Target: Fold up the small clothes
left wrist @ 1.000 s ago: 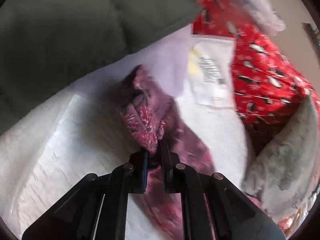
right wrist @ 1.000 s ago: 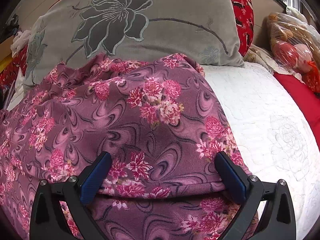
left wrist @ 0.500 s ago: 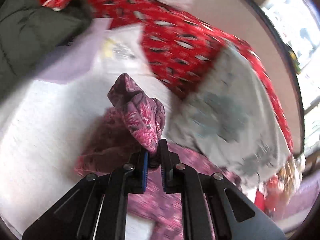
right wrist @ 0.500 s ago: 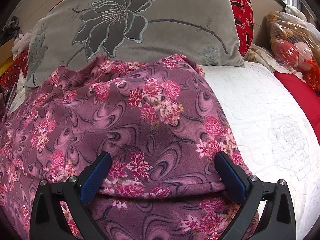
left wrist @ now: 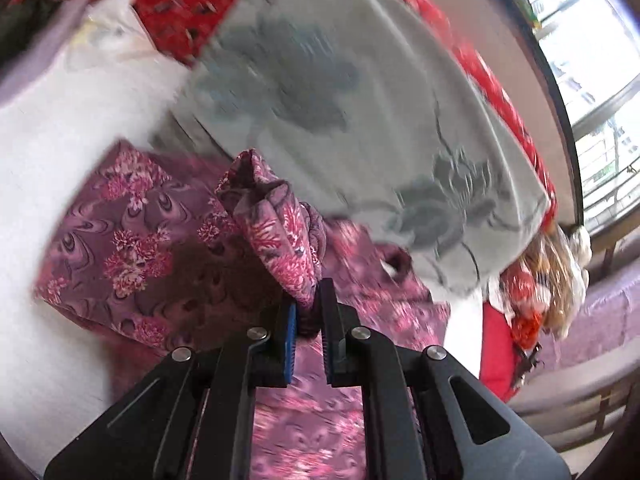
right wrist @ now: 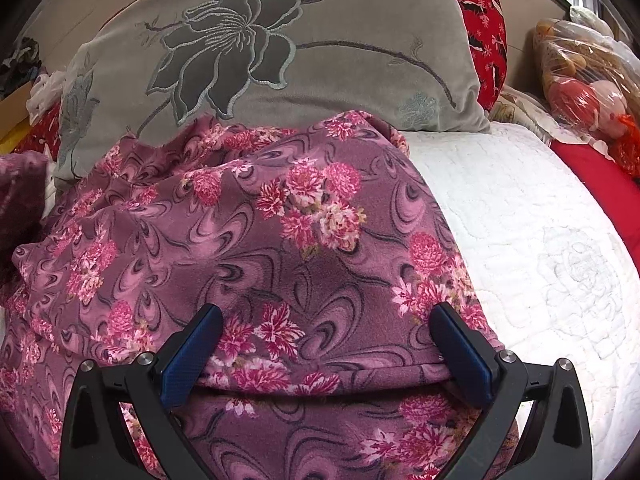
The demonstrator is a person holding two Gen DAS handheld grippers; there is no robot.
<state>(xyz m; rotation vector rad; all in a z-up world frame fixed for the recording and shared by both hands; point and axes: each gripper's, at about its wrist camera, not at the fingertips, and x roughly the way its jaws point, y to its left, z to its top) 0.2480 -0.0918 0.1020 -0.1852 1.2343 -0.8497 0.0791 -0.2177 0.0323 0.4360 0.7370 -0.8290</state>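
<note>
Pinching a bunched-up end of the floral garment, the left tool is clenched hard on it, blue pads nearly meeting with a twist of purple-and-pink fabric sticking up between them and the rest trailing down onto the bed. Over on the other side, the right tool sits spread wide, its jaws straddling a rounded fold of the same floral garment without gripping it, more resting against the cloth than grabbing. The garment is lying across the white quilted bed, its far edge pushed up against the grey flower-embroidered pillow. This cloth looks soft, fleecy and light, so I'd judge it will drape and slump the moment it's lifted, with no stiffness to hold a crease on its own. The nap looks grippy rather than slick, so a pinch should hold, but a single-point hold like the left one lets the rest sag and twist. Best places to take hold, to my eye, are the hem or a corner edge, where layers stay together, rather than the middle of that bulge. The rumpled heap near the pillow suggests the folding is only partway along. A red patterned cushion and a plastic-wrapped plush toy sit off to the side, well clear.
</note>
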